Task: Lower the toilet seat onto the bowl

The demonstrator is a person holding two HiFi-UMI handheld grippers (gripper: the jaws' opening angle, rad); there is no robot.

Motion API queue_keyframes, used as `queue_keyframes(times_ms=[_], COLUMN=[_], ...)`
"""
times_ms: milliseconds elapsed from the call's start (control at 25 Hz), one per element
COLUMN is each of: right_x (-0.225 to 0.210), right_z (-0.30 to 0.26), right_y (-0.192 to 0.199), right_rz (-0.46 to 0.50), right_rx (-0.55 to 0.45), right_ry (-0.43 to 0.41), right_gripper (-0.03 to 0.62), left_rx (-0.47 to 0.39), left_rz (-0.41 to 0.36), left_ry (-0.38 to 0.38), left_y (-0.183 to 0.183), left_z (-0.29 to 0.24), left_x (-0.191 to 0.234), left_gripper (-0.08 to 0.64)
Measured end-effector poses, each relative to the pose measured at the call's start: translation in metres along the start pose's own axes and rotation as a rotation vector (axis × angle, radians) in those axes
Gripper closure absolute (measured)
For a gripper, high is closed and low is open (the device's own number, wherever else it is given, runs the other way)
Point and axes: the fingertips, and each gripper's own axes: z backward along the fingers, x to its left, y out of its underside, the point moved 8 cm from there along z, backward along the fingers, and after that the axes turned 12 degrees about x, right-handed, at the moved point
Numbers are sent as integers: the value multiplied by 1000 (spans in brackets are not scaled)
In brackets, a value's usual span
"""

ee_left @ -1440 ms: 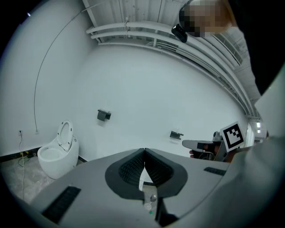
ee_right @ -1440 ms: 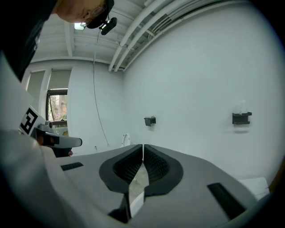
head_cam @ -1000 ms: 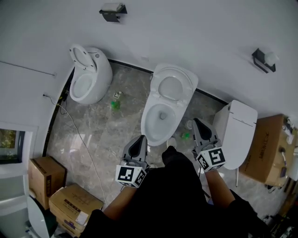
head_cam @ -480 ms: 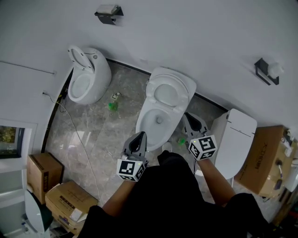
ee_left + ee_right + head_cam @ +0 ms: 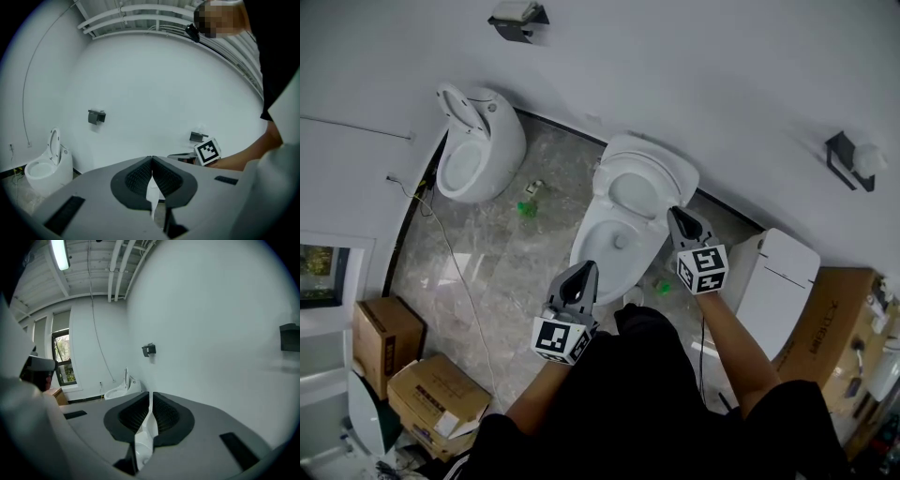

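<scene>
grey marbled floor point(image 5: 516, 262) ran under a curved white wall point(image 5: 694, 75), with three toilets standing along it. the middle one's bowl point(image 5: 602, 253) sat near the centre of the head view. its toilet seat point(image 5: 639, 192) was raised at twelve o'clock from the bowl, leaning toward the wall.

the right tongs point(image 5: 676, 215) were pressed together with nothing pinched, their tip at the seat's four o'clock edge; whether it touched could not be told. the left tongs point(image 5: 584, 272) were likewise pressed together and empty, at seven o'clock from the bowl, just beside its front rim.

an egg-shaped toilet point(image 5: 480, 145) with its lid up stood at ten o'clock, and a closed toilet point(image 5: 780, 281) at four o'clock. cardboard boxes point(image 5: 380, 345) sat at eight o'clock. a small green thing point(image 5: 526, 209) lay on the floor between the egg-shaped toilet and the middle one.
</scene>
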Motion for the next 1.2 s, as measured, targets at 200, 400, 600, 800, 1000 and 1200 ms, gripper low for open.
queue_keyframes(times_ms=[200,400,600,800,1000,1200], right_x=[-17,-38,-57,-67,-83,-87], right_z=[-41,-74,-106,-129,-149,-161], right_y=[3,9,18,23,31,43], right_rz=[31,74,50,75,73,70], right_rx=[75,150,203,249,290,338], right_ry=[-28,-13,9,28,64,83], right_gripper=[555,554,496,495,495,488], left_rx=[-1,56,83,153,171,247], left_rz=[18,36,1,-67,-151,-295], left_ry=[80,56,46,8,42,96], left_y=[-1,0,-3,-7,-8,3], left_z=[-17,-35,-63,-117,-182,-237], left_x=[-5,5,23,52,80,95], left_gripper=[548,548,548,547,546,546])
